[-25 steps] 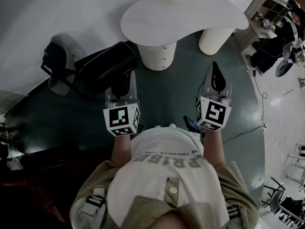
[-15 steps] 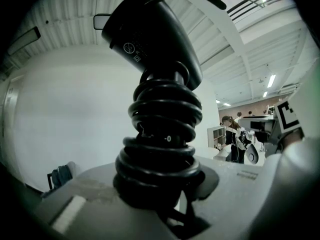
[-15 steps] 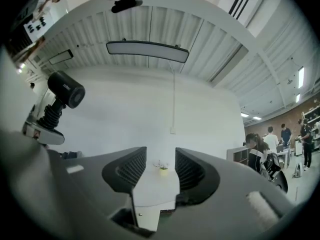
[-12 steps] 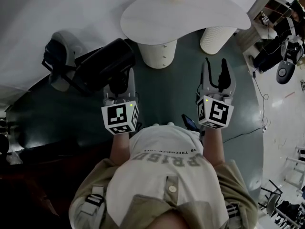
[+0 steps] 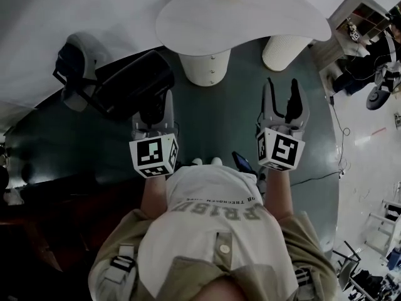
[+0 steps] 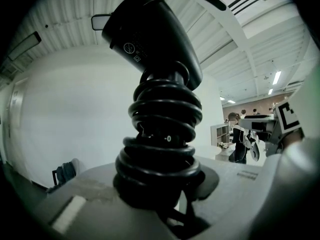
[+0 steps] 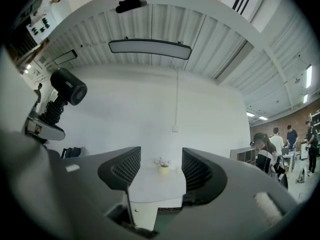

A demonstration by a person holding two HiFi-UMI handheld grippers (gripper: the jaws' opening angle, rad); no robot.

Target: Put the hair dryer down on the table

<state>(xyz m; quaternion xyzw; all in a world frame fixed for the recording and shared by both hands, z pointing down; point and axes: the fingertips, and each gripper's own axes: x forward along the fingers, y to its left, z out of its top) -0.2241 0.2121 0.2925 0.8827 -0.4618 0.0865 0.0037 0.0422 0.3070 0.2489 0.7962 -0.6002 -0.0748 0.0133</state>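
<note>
A black hair dryer (image 5: 135, 83) with its cord coiled round the handle (image 6: 162, 149) stands upright in my left gripper (image 5: 156, 115), which is shut on that handle. Its barrel (image 6: 150, 31) fills the upper left gripper view and shows small in the right gripper view as the dryer (image 7: 67, 91). My right gripper (image 5: 283, 102) hangs at the right over the dark floor; its jaws have just been opening and nothing is between them. The white curved table (image 5: 241, 14) lies ahead of both grippers, with a small flower pot (image 7: 163, 166) at its far edge.
The table stands on two white cylindrical pedestals (image 5: 203, 68) (image 5: 285, 50). A dark chair with a bag (image 5: 75, 71) sits by the wall at the left. People stand at shelves at the far right (image 7: 265, 151). A cable (image 5: 338, 137) runs across the floor.
The right gripper's jaws have spread from shut to open. Both grippers have shifted a little, with the dryer still in the left one.
</note>
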